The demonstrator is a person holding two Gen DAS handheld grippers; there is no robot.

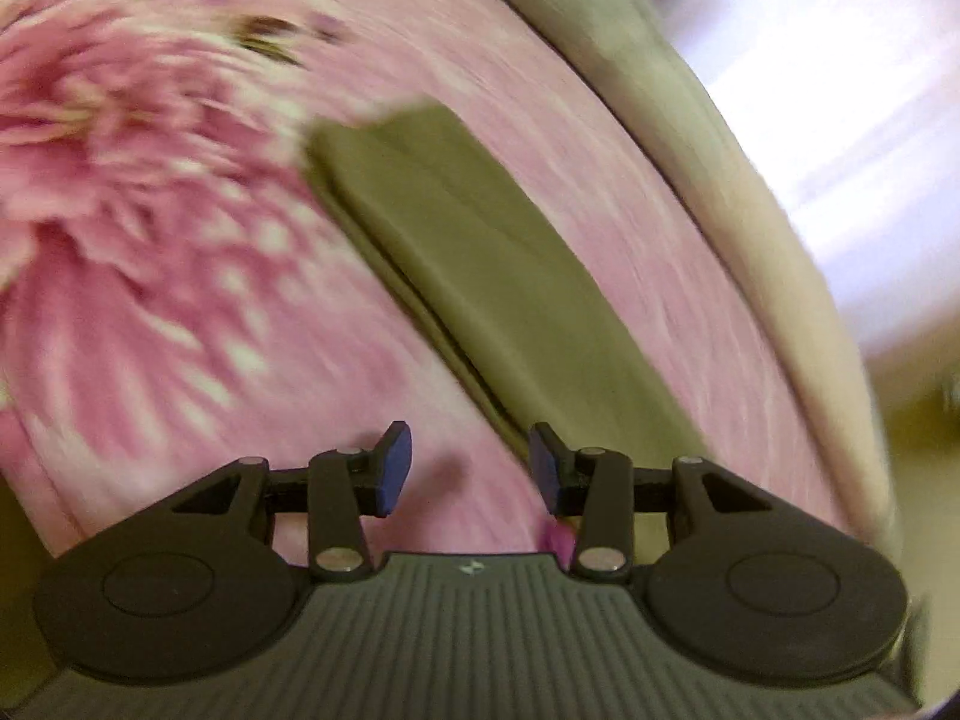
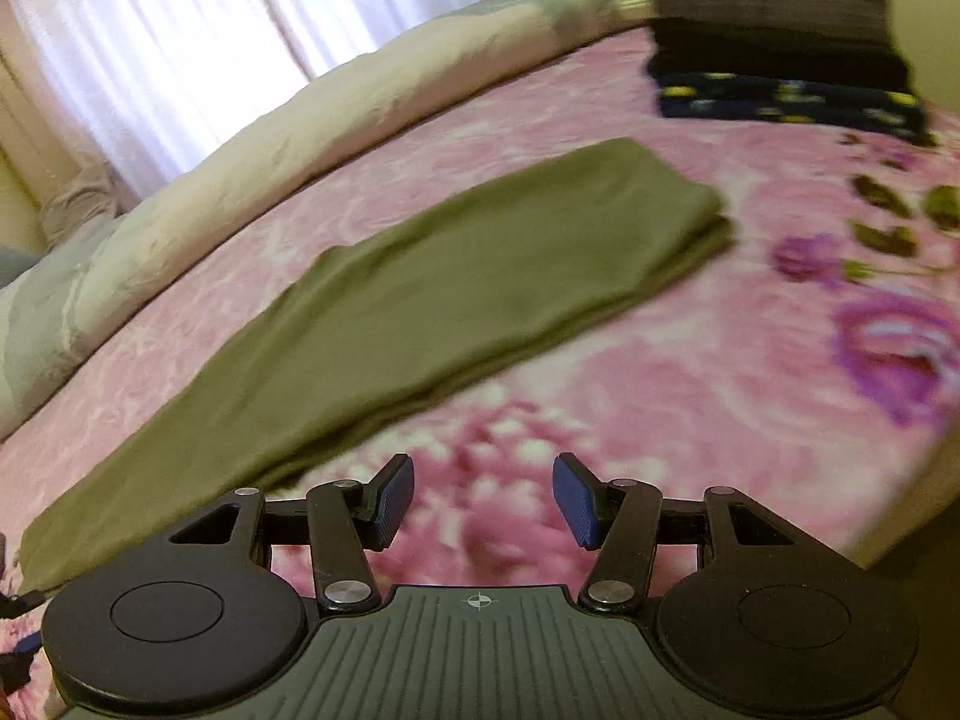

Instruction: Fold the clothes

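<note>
An olive green garment (image 2: 420, 312) lies folded into a long narrow strip on the pink floral bedspread (image 2: 660, 372). In the left wrist view the same garment (image 1: 480, 276) runs diagonally from the middle toward the lower right. My left gripper (image 1: 471, 468) is open and empty, hovering just above the bedspread at the garment's near end. My right gripper (image 2: 483, 501) is open and empty, above the bedspread beside the garment's long near edge.
A stack of folded clothes (image 2: 774, 42) sits on the bed at the far right. A cream and grey duvet (image 2: 288, 138) lies along the bed's far side, with white curtains (image 2: 180, 30) behind. The bed's edge (image 2: 900, 480) drops off at the right.
</note>
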